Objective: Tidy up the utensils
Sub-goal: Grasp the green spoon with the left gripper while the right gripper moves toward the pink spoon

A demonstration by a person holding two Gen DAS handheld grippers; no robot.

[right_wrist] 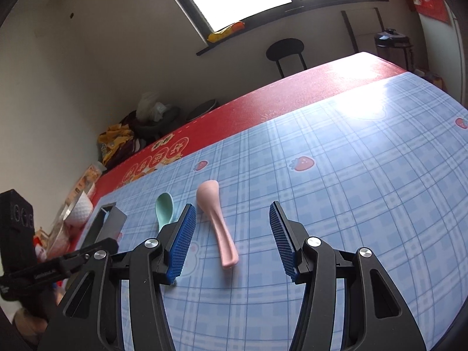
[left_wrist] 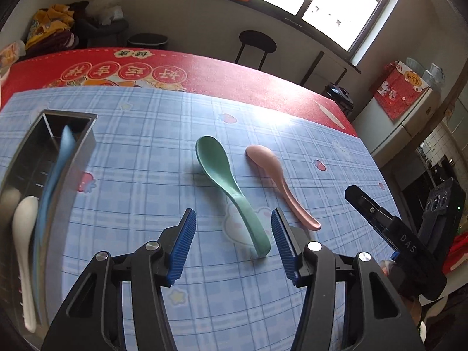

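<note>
Though spread wide, left gripper [left_wrist: 232, 235] fingers beside green spoon [left_wrist: 226, 181] handle.

White letters "DAS" stand on the black right tongs [left_wrist: 406, 241]; the red tablecloth's [left_wrist: 204, 67] characters appear upside down

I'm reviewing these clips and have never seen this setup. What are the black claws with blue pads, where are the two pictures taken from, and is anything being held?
Each claw is a hand-held two-finger gripper with a camera looking along its fingers. One view is from the left gripper, the other from the right gripper. Both are open and hold nothing. On the blue checked mat lie a green spoon and a pink spoon. The dark holder at left already contains a blue spoon and a white spoon.
</note>
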